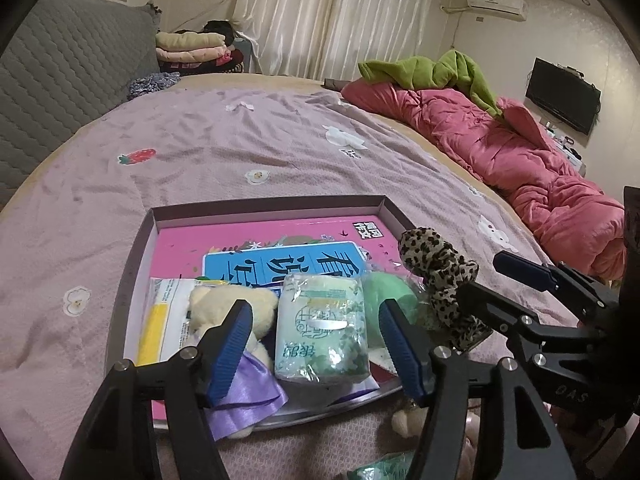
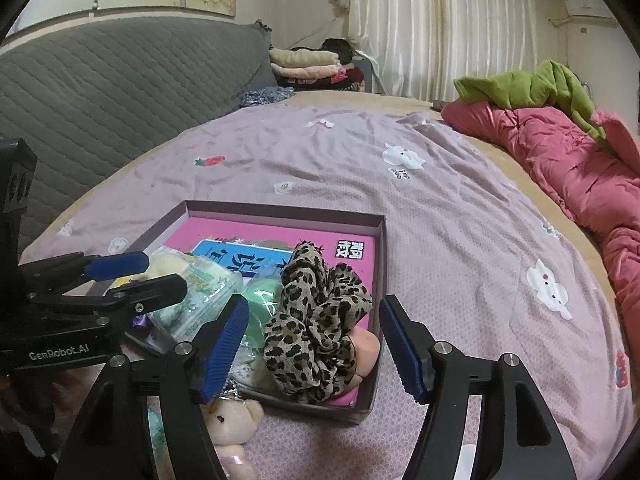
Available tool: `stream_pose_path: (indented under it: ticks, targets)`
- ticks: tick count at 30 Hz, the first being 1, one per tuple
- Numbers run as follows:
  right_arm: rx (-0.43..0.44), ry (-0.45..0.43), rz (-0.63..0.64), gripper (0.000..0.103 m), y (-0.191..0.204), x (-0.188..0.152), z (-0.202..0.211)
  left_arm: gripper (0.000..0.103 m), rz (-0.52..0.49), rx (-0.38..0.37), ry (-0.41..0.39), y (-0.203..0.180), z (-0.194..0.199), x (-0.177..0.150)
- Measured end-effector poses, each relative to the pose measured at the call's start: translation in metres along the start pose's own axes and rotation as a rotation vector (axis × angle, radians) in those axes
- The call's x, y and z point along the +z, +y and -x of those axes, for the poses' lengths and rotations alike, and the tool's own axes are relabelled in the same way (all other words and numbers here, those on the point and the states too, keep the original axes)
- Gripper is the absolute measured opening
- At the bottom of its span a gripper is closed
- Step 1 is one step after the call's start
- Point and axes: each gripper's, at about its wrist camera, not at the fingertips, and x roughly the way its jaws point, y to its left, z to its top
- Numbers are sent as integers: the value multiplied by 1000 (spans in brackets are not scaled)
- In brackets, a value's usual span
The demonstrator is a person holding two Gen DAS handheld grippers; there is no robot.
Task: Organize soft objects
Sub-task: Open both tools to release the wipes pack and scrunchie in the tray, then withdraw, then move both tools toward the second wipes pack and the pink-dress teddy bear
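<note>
Inside the shallow box (image 1: 140,240) the tissue pack (image 1: 324,328) and leopard scrunchie (image 2: 316,320) lay gathered for tidying, while the left gripper (image 1: 316,344) and right gripper (image 2: 314,346) hovered above it, jaws spread, pinching nothing.

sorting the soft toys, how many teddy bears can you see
2. One bear lies in the box, at its left, in a purple dress. Another bear lies on the bed just outside the box's near edge. More may be hidden.
</note>
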Motion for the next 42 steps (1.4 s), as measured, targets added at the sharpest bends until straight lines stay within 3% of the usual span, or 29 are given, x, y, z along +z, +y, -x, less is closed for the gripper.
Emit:
stream_pose_path:
  ticks: [24, 42]
  targets:
    - [54, -54, 32, 74, 9, -12, 35, 66, 45, 25, -8, 1, 45, -27]
    - [78, -19, 53, 74, 19, -27, 47, 66, 12, 14, 63, -17, 53, -52]
